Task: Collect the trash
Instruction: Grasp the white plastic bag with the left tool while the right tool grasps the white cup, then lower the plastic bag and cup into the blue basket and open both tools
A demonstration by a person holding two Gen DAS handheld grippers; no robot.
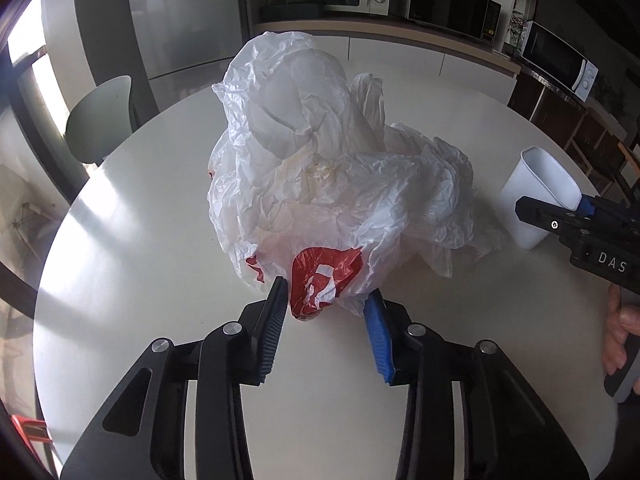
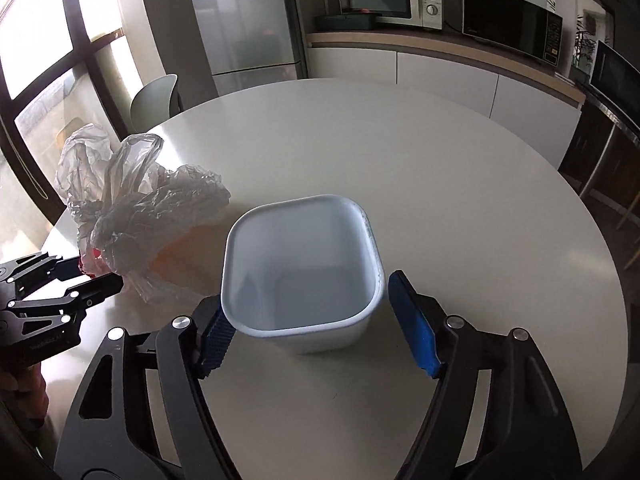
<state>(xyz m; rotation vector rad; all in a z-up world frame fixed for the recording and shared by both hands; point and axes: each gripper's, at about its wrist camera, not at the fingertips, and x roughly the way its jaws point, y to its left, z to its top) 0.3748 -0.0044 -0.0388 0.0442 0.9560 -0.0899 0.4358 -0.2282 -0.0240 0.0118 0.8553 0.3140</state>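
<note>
A crumpled white plastic bag (image 1: 320, 168) with a red print lies on the round white table (image 1: 140, 240). My left gripper (image 1: 326, 292) is open, its blue pads on either side of the bag's red near end. It also shows in the right wrist view (image 2: 90, 272) beside the bag (image 2: 136, 208). A small white bin (image 2: 300, 268) stands upright and empty. My right gripper (image 2: 308, 300) is open around the bin's near rim, left pad touching it, right pad slightly apart. In the left wrist view the bin (image 1: 536, 196) stands right of the bag, with the right gripper (image 1: 560, 216) at it.
A grey chair (image 1: 100, 120) stands at the table's far left edge. A counter with microwaves (image 2: 392, 0) runs along the back wall. Windows are at the left. The table's far half (image 2: 400, 140) is bare.
</note>
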